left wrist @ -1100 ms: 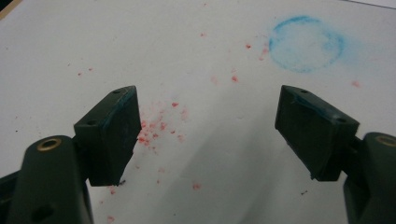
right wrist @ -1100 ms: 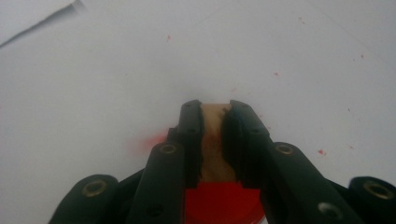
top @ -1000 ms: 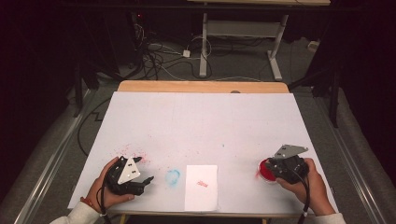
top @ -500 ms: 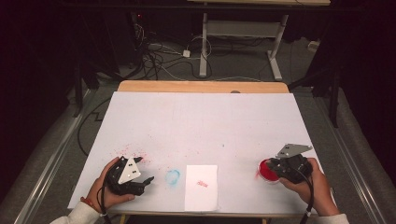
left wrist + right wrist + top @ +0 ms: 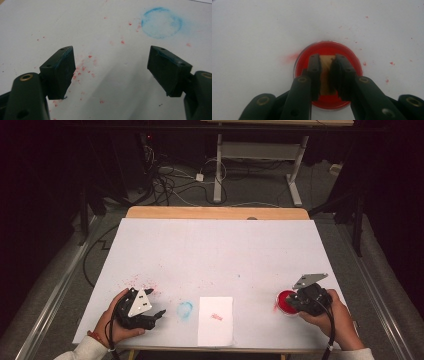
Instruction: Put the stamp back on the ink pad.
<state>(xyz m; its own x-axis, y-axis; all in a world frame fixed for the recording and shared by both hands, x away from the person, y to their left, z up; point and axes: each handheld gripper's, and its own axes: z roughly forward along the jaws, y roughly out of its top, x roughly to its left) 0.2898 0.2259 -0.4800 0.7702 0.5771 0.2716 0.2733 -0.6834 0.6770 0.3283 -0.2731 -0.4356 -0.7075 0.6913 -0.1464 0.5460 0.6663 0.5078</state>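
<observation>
Over the red ink dish (image 5: 328, 75) near the table's (image 5: 220, 250) right front corner, the right gripper (image 5: 327, 75) clamps a small wooden stamp (image 5: 326, 77); pressing straight down should ink it evenly. The left gripper (image 5: 111, 72) rests wide open, empty.

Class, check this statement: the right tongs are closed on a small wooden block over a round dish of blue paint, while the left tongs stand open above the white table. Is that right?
One detail is wrong: the round dish holds red paint, not blue. The right gripper view shows the right tongs closed on the small wooden block over it. The left tongs do stand open above the white table.
</observation>
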